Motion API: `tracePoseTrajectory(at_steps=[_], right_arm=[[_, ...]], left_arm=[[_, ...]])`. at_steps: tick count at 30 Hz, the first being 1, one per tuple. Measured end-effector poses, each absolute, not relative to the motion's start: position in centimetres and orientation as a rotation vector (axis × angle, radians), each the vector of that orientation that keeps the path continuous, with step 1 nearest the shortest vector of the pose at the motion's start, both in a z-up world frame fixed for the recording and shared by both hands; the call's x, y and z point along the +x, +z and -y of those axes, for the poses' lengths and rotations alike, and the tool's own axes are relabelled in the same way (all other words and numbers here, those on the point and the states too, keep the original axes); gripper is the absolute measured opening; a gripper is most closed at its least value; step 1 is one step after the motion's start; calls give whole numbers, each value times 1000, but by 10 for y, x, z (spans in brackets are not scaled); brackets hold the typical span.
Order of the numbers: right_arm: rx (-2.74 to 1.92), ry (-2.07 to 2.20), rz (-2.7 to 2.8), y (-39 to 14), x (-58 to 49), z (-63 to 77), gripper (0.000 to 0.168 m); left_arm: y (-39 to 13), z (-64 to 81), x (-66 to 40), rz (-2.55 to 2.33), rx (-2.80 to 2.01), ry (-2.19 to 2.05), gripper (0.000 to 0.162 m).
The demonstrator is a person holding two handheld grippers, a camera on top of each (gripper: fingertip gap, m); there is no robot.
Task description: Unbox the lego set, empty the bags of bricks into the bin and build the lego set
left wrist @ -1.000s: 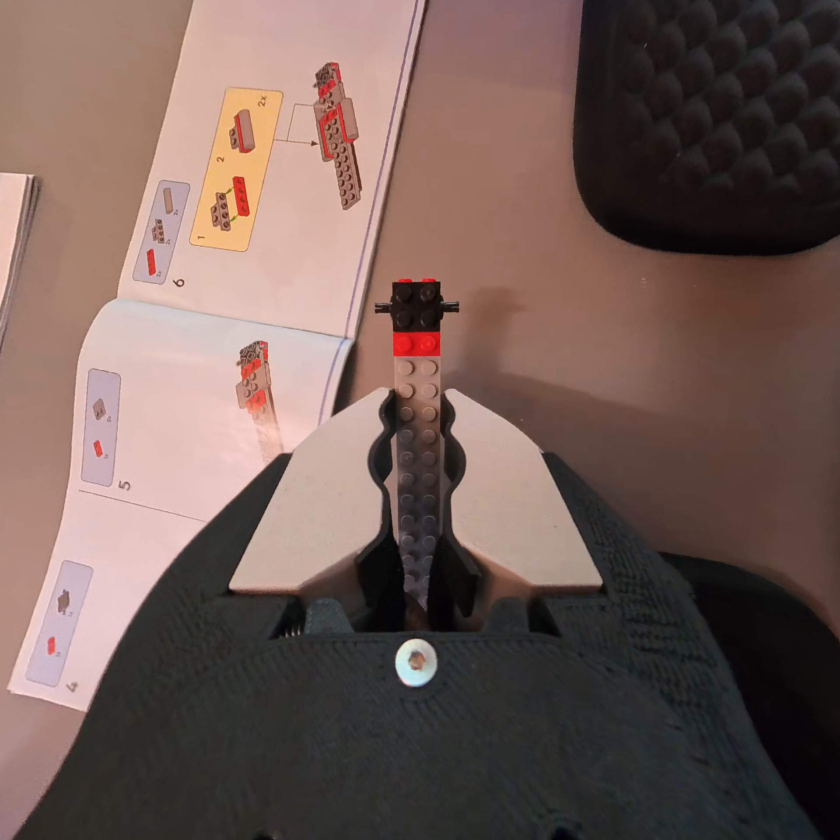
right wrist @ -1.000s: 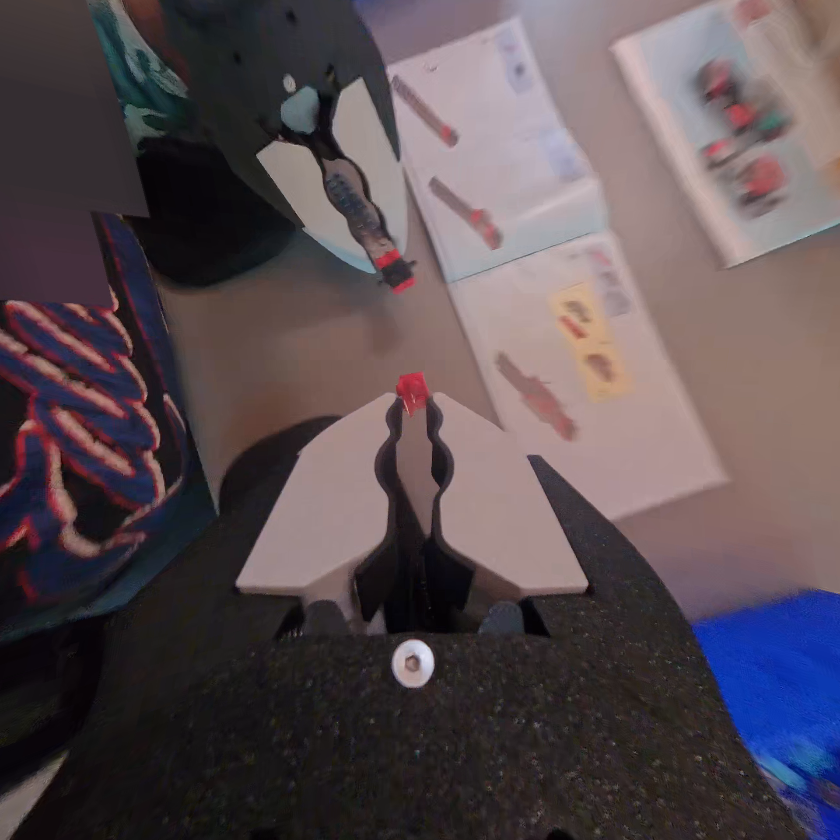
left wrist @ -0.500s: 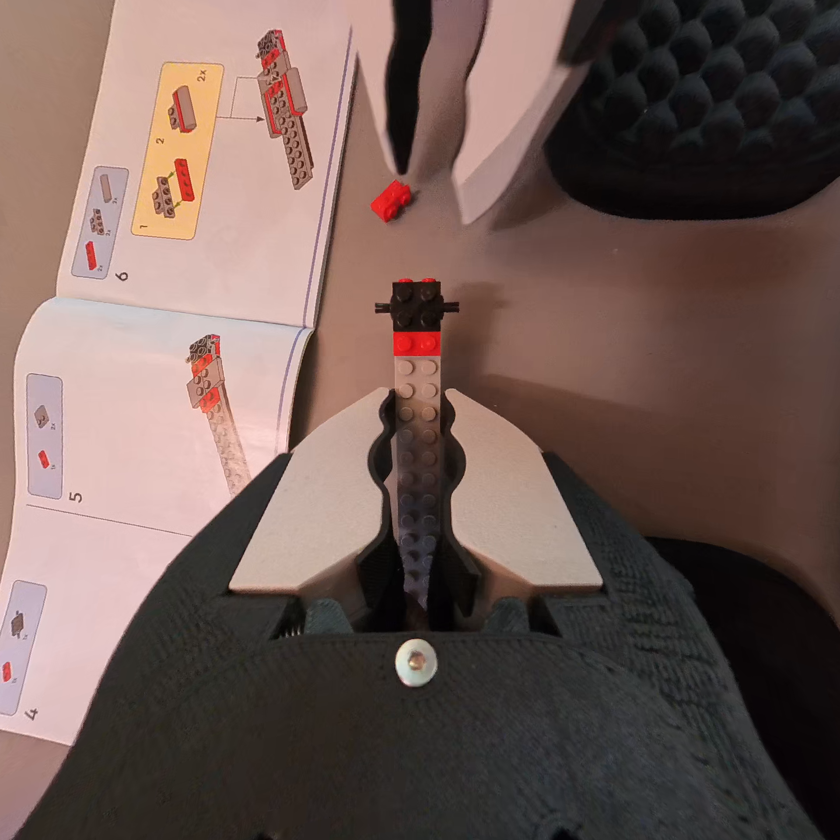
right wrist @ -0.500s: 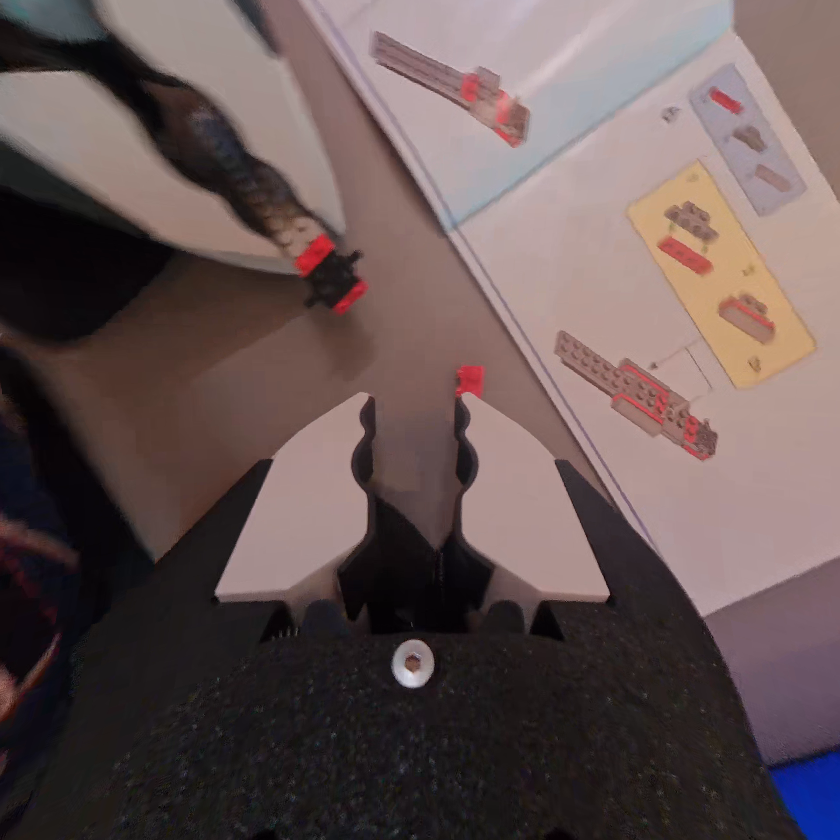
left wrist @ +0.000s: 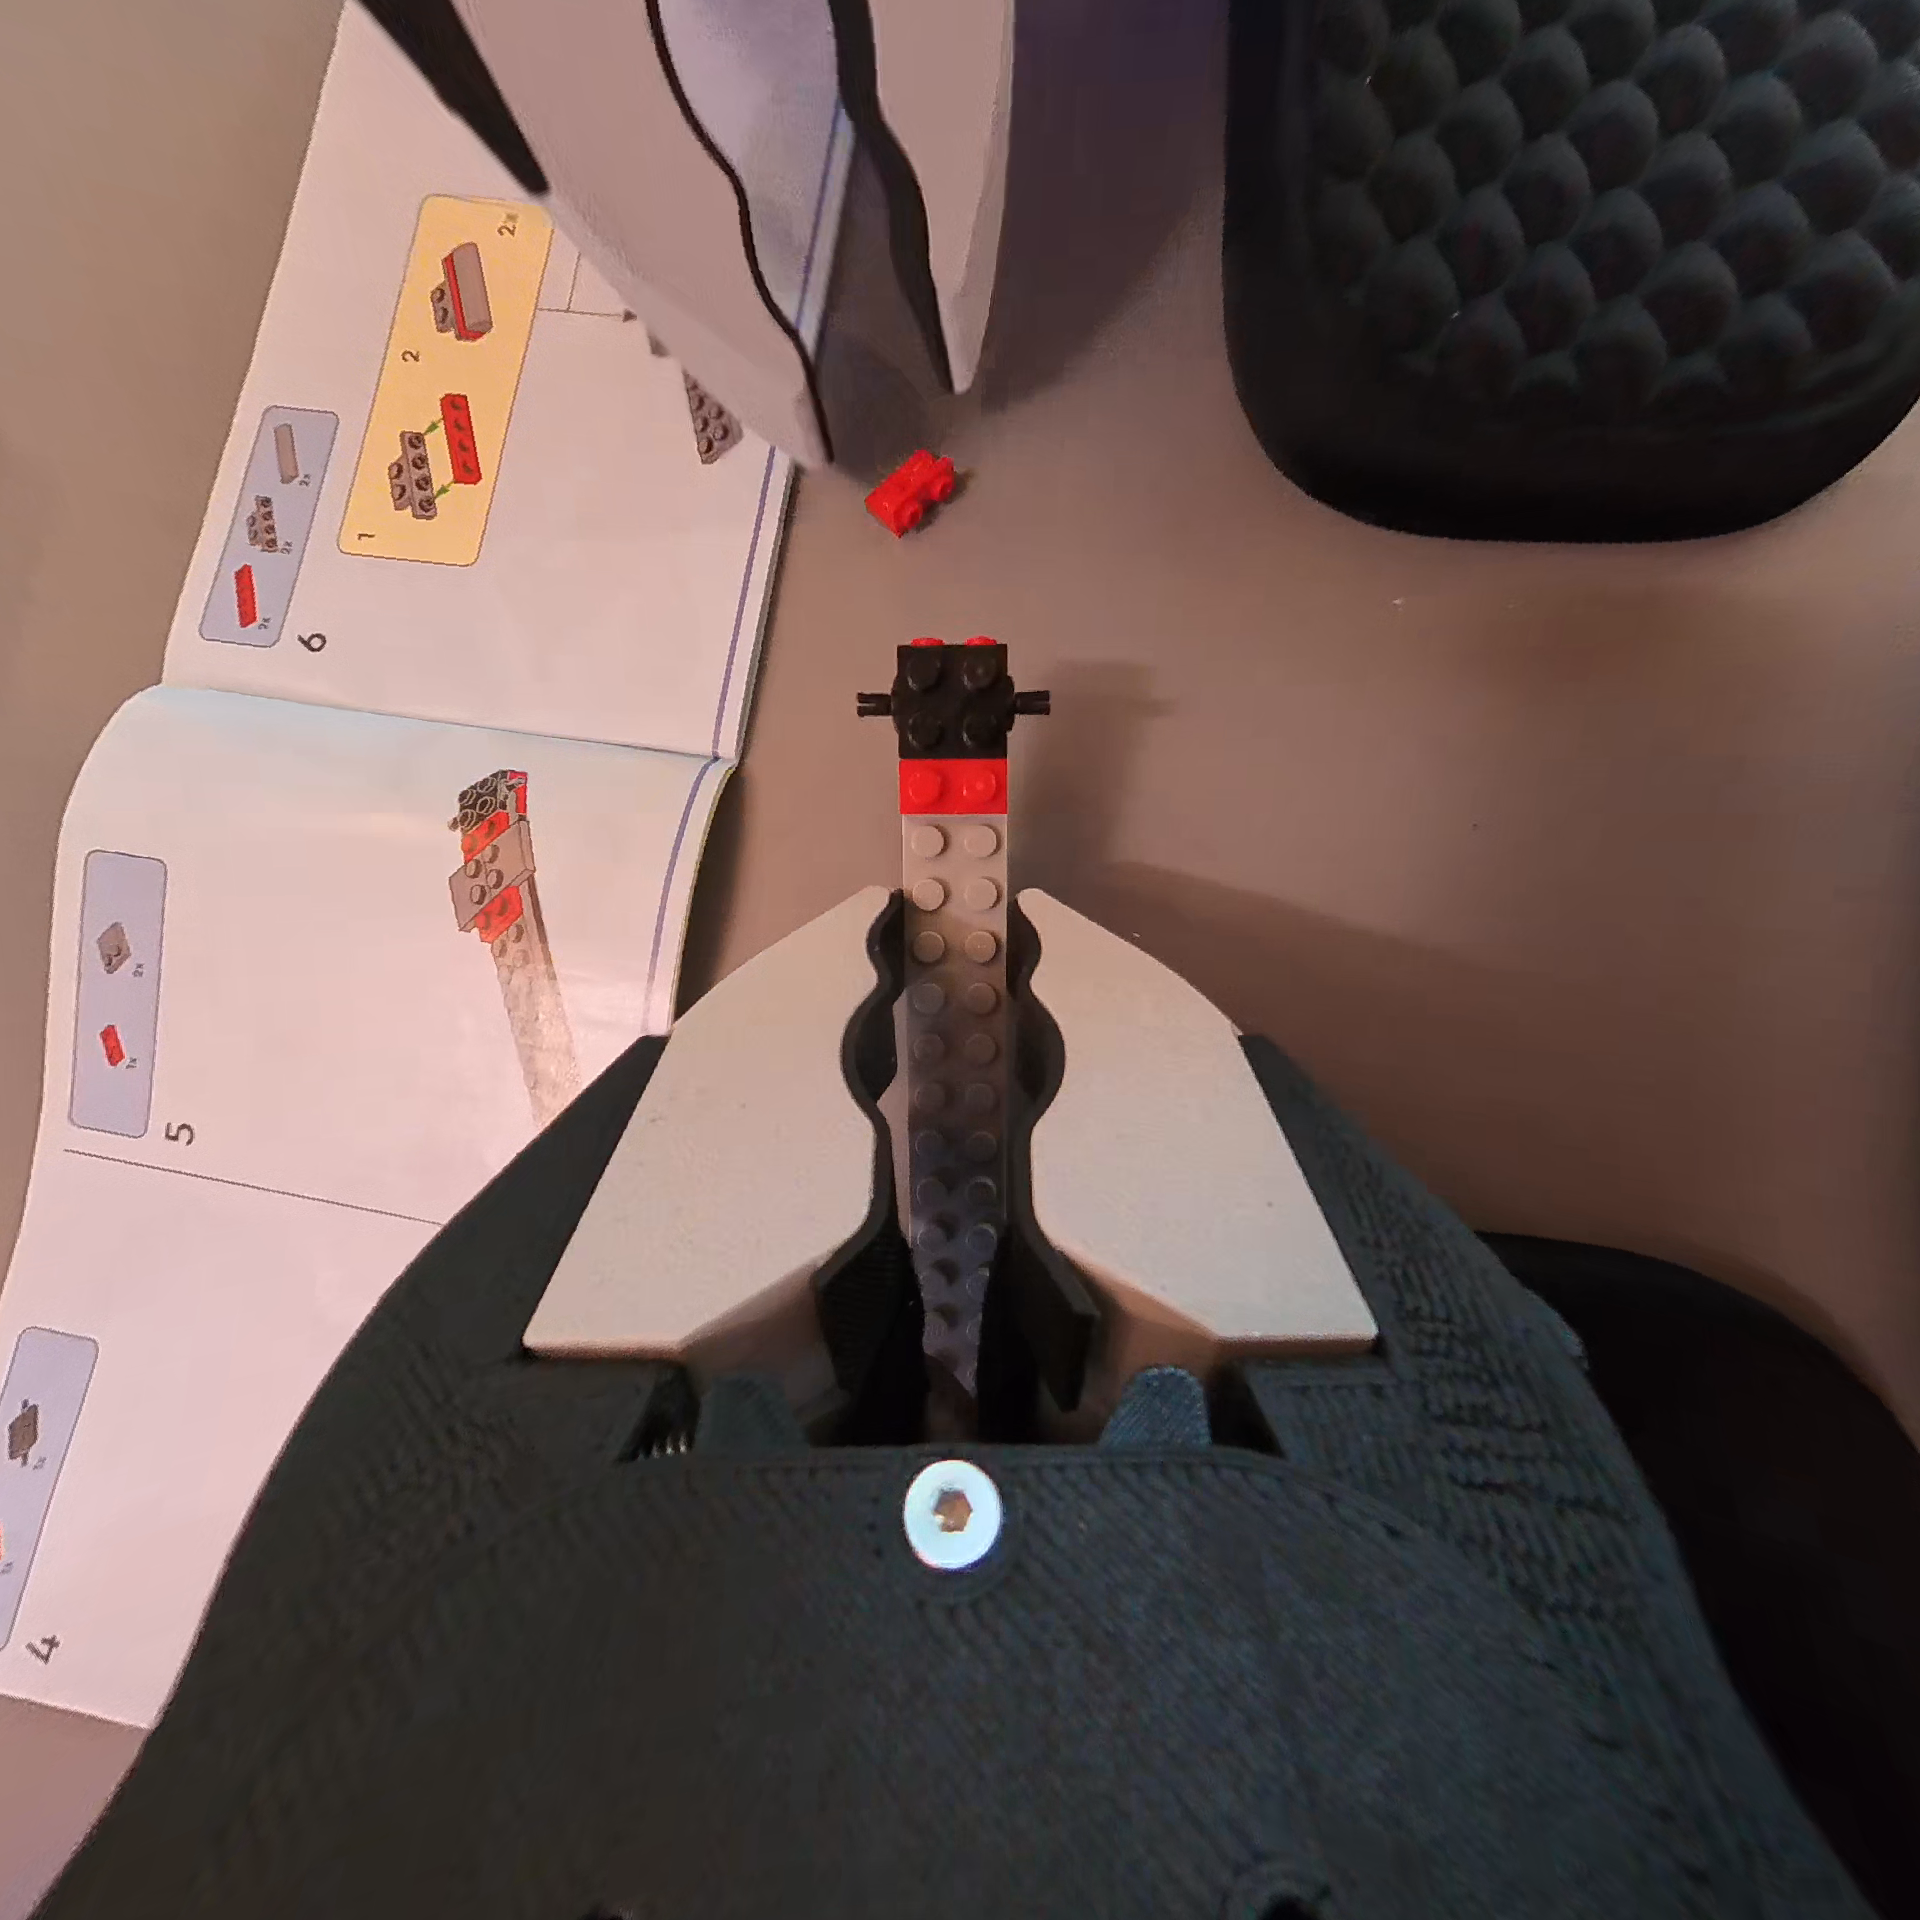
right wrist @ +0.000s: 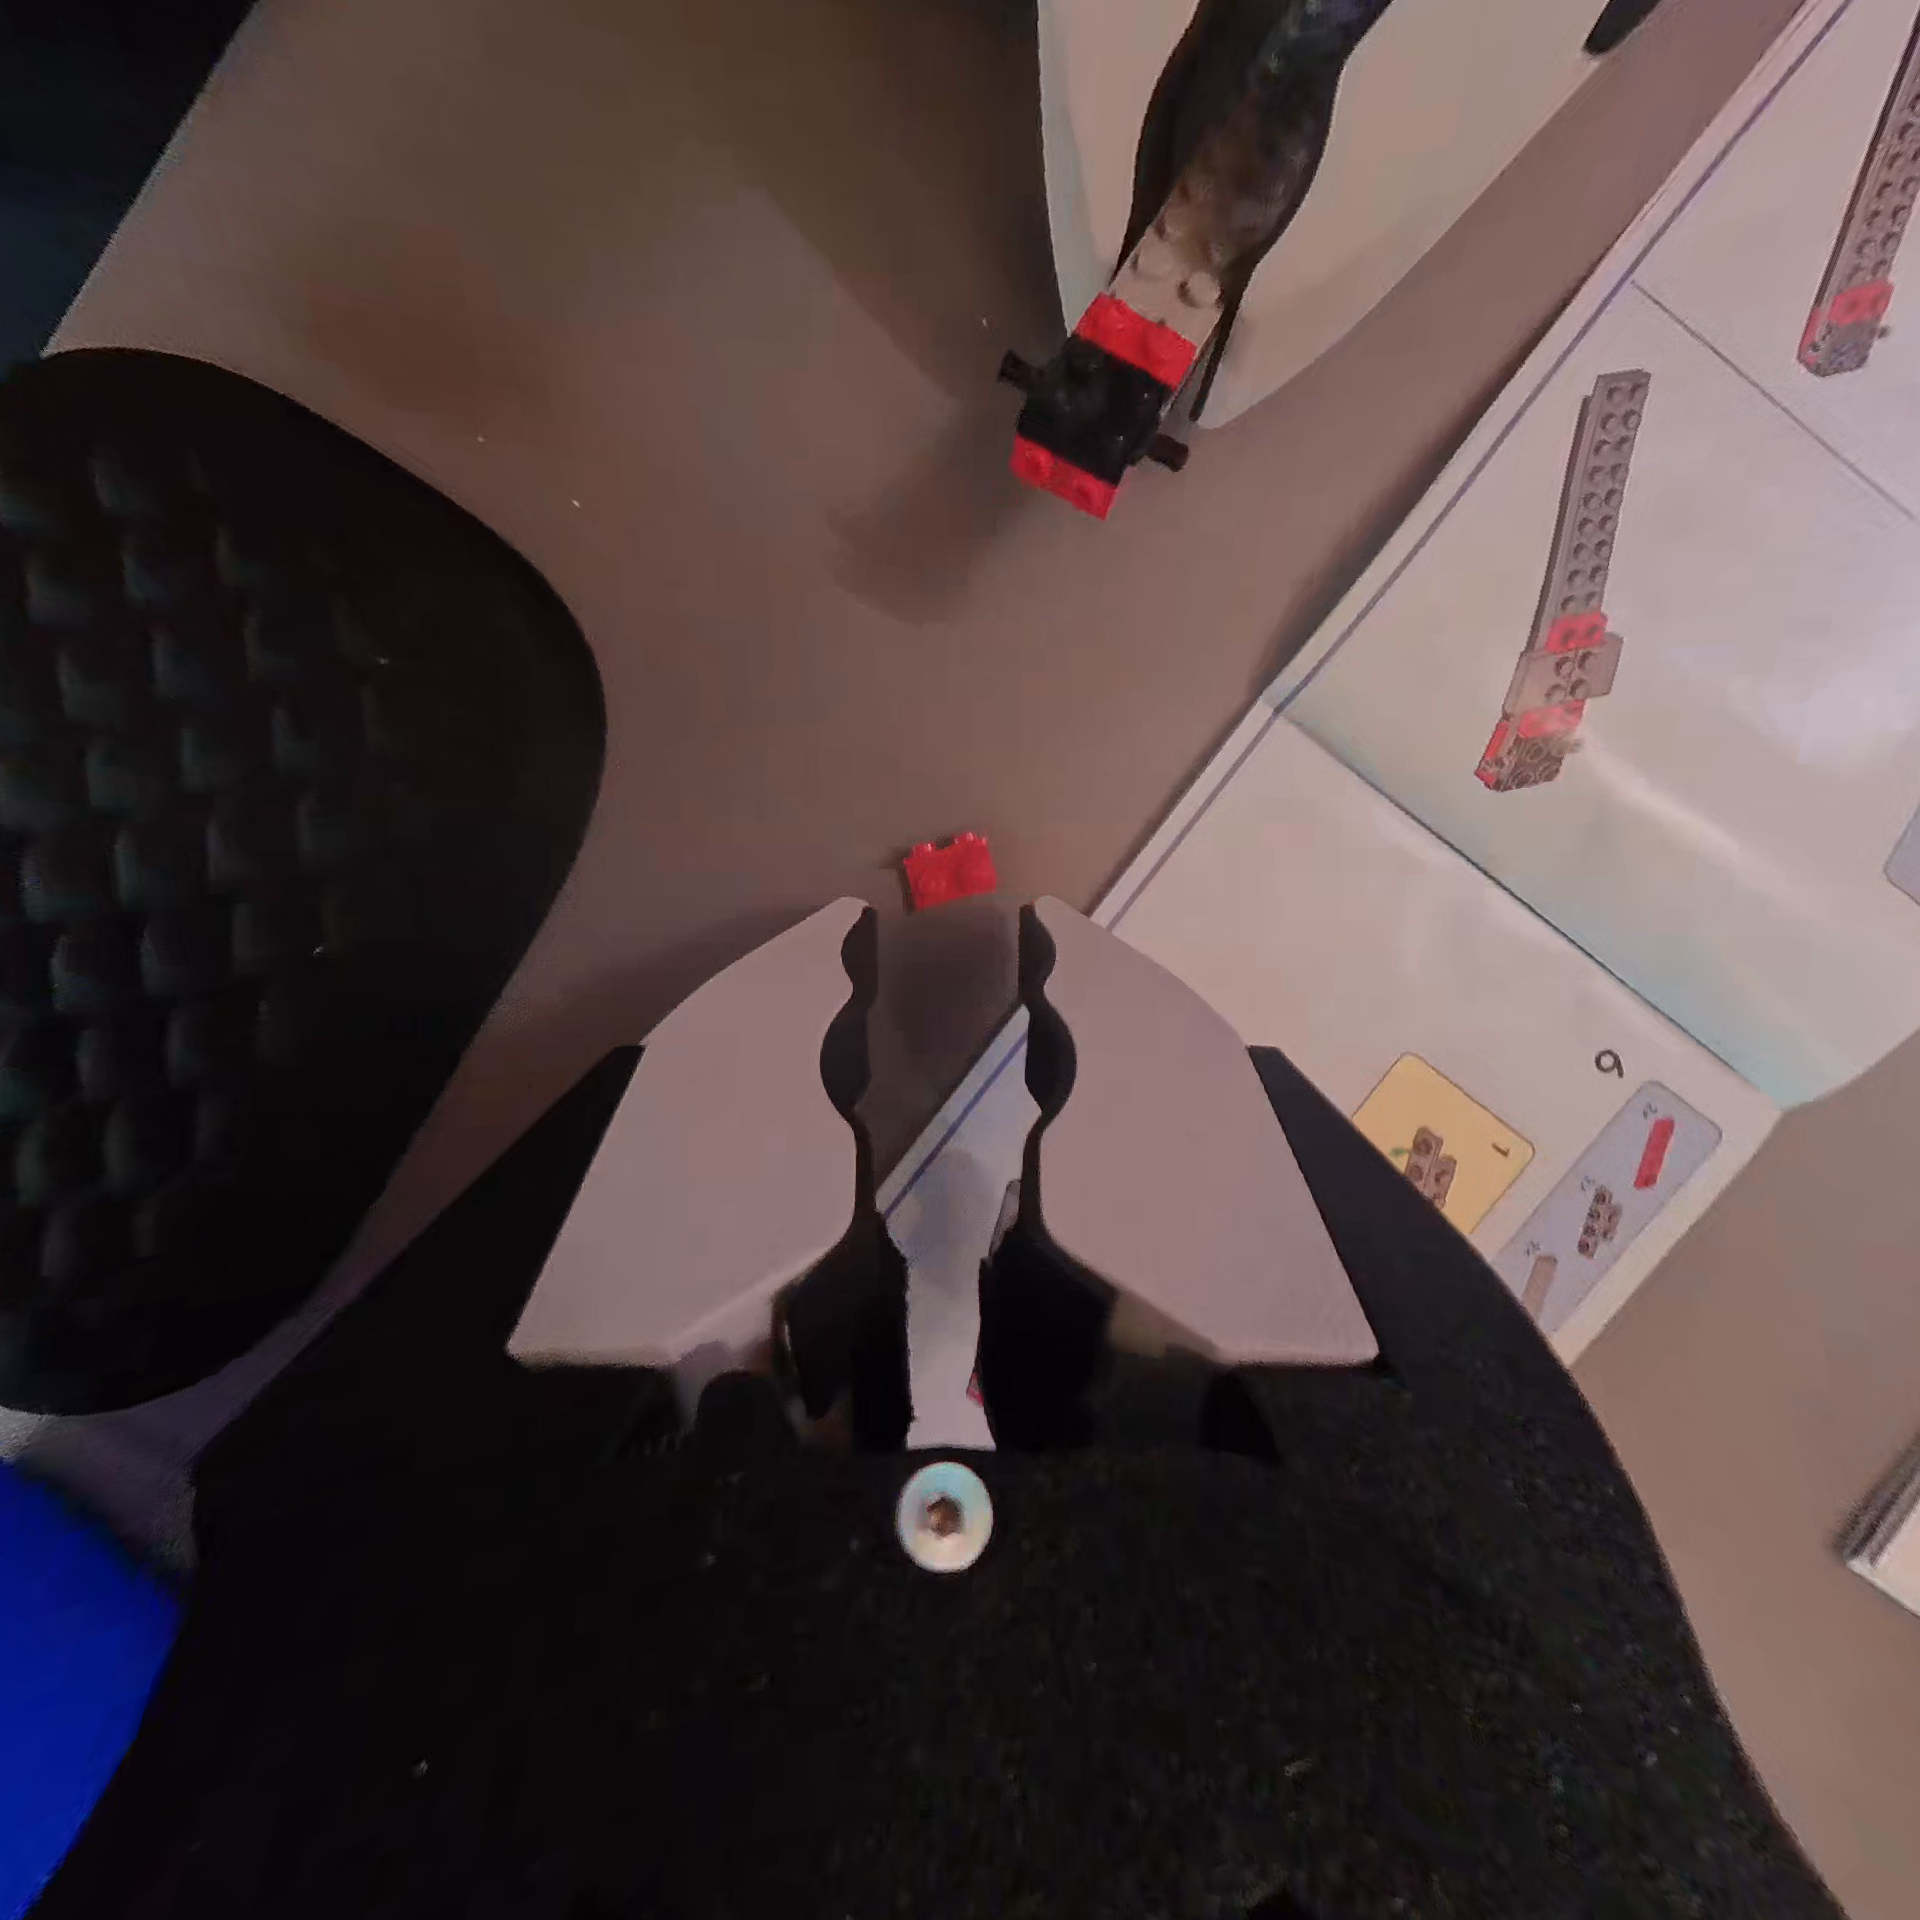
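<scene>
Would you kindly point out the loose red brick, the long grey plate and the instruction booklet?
loose red brick (left wrist: 911,490), left wrist view, its top face.
long grey plate (left wrist: 953,914), left wrist view, studded face beyond the fingertips.
instruction booklet (left wrist: 343,987), left wrist view, lower open page.

Left hand-held gripper clamped, fingers level, right hand-held gripper parted, tips angled down opposite it

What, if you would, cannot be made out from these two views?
- Plate rear end: left wrist view, hidden between the left gripper fingers.
- Booklet step picture: right wrist view, covered by the right gripper.
- Blue thing: right wrist view, cut off at the edge.
</scene>
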State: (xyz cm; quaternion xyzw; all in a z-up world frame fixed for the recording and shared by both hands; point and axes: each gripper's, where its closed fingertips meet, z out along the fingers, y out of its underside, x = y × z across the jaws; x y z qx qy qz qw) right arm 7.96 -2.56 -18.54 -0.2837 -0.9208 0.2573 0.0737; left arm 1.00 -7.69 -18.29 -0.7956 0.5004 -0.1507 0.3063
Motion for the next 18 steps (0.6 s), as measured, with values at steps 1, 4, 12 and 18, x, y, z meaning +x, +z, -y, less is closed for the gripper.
tracePoseTrajectory(at_steps=[1, 4, 12, 18], right_arm=[[-837, 793, 2761, -187, 78, 26, 26], [-779, 799, 2764, -192, 75, 27, 25], [-844, 852, 2786, -192, 78, 34, 16], [-1482, 469, 2716, -183, 86, 22, 16]], left_arm=[[-183, 77, 10, -1322, -2105, -399, 18], [-182, 77, 10, -1322, -2102, -413, 18], [-182, 78, 14, -1341, -2090, -437, 18], [-183, 76, 10, -1321, -2103, -427, 18]])
